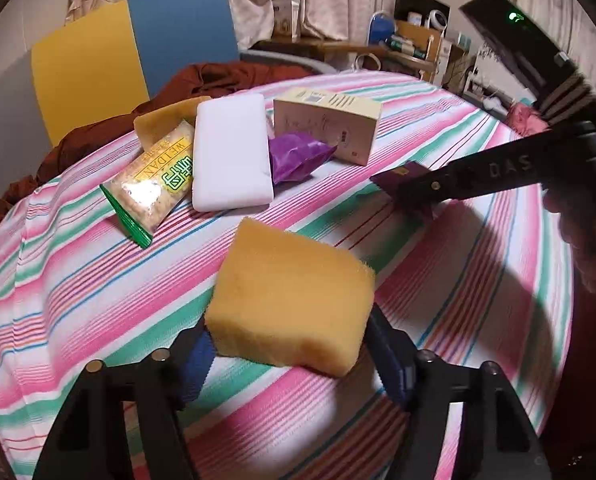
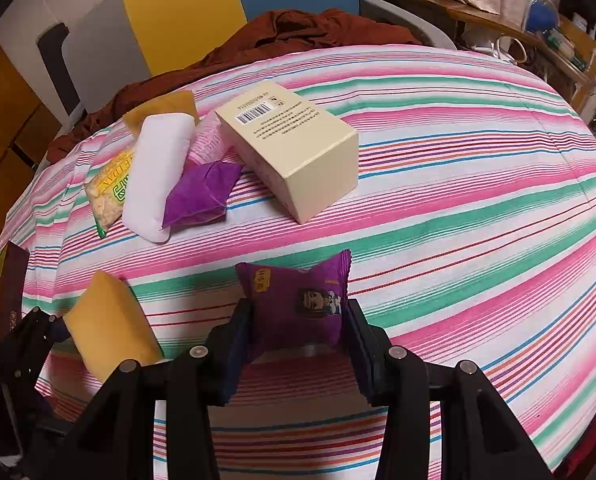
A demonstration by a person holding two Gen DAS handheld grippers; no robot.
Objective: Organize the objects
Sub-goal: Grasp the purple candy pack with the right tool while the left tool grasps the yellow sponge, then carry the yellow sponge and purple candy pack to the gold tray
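**Sorting bedspread items: sponge and purple packet in hand**

Holding entry, two claws, one striped bedspread.

Item 1, sponge: yellow block, between the jaws of our left claw. The blue pads flank its near corners; we cannot tell whether they press on it or stand just clear. The sponge looks tilted, near edge low, far edge raised. In the right wrist view it sits at lower left, apart from the pile.

Item 2, purple packet: clenched in our right claw, pads squeezing both sides so the wrapper pinches at the waist. It is held above the bedspread, near its front edge.

Pile at the far left: cracker bag, white block, second sponge, purple pouch and cream box, lying touching or overlapping.

Handling note: we judge the step to be bringing both held items to the pile. The sponge is soft, so we close squarely on its flat sides, not its corners, or it will twist out. We keep the packet grip light; it may crush.

Pose: both claws point steeply down and forward over the bedspread. The right one reaches across the left view from the right.
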